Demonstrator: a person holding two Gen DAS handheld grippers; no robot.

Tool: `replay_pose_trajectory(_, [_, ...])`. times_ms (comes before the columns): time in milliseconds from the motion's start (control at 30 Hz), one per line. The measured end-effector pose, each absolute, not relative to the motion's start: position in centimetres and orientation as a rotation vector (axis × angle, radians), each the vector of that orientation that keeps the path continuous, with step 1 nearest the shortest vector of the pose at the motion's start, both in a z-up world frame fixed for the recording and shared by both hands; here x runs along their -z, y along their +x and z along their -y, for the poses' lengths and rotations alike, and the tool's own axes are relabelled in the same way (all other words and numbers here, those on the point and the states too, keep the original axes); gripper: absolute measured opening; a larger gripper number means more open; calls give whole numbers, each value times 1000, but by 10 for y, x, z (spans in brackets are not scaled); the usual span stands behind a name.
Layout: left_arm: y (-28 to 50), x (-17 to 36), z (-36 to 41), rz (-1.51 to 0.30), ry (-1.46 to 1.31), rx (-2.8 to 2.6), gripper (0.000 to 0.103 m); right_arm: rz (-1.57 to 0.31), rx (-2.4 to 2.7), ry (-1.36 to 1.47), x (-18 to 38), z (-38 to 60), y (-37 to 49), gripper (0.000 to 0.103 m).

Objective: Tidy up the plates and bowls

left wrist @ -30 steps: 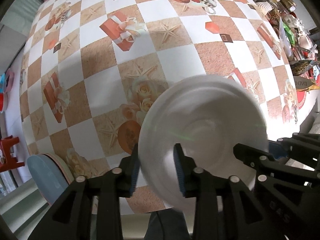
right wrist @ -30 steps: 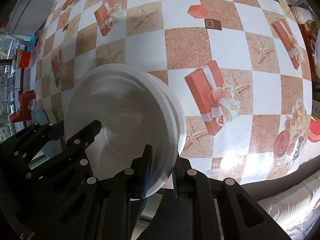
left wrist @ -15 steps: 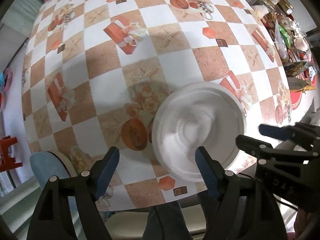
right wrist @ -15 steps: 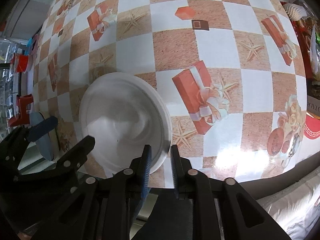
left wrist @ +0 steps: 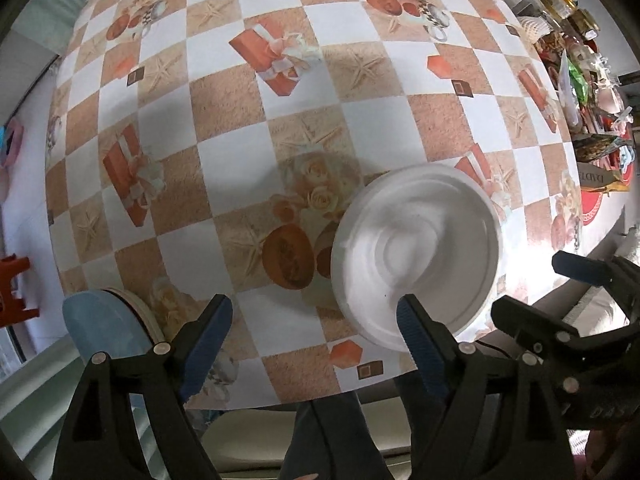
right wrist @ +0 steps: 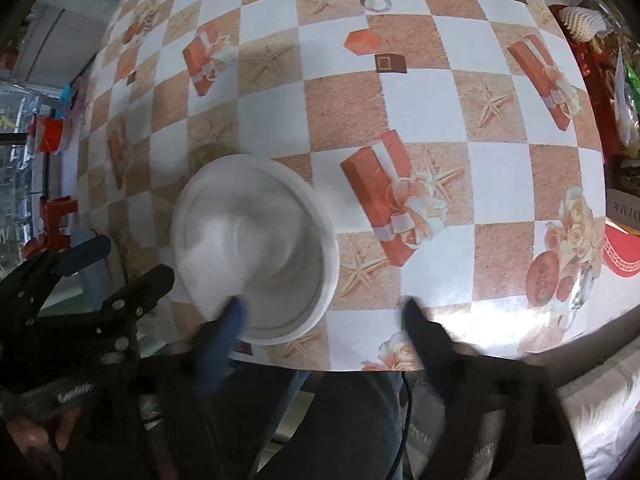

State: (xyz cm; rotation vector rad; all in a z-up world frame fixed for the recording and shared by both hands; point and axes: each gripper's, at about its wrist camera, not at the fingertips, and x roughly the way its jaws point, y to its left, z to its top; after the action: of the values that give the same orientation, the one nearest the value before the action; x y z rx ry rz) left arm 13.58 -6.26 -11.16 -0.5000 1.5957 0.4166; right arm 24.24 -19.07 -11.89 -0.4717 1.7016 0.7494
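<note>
Both claws, left and right, hang spread wide, released, above the white bowl near the table's front edge. Blue plates sit left. Checkered tablecloth; clutter lines the right side.

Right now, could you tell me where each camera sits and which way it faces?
Left wrist: on the left gripper, looking down over the checkered tablecloth at the white bowl; its open fingers and the right gripper show.
Right wrist: on the right gripper, looking down at the same white bowl; its blurred open fingers, the left gripper and the person's legs show.
Shared: bowl, tablecloth, table's near edge.
</note>
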Motion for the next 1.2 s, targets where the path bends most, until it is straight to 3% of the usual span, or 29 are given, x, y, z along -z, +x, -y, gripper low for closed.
replay_pose_trajectory(367, [132,95,51,-1543,-543,-427,87,-1572,-762,-485,99,181,243,102])
replay_pose_trajectory(1200, [123,96,41,-1584,-582,-499,87,-1607,-795,-510,107,161,247,102])
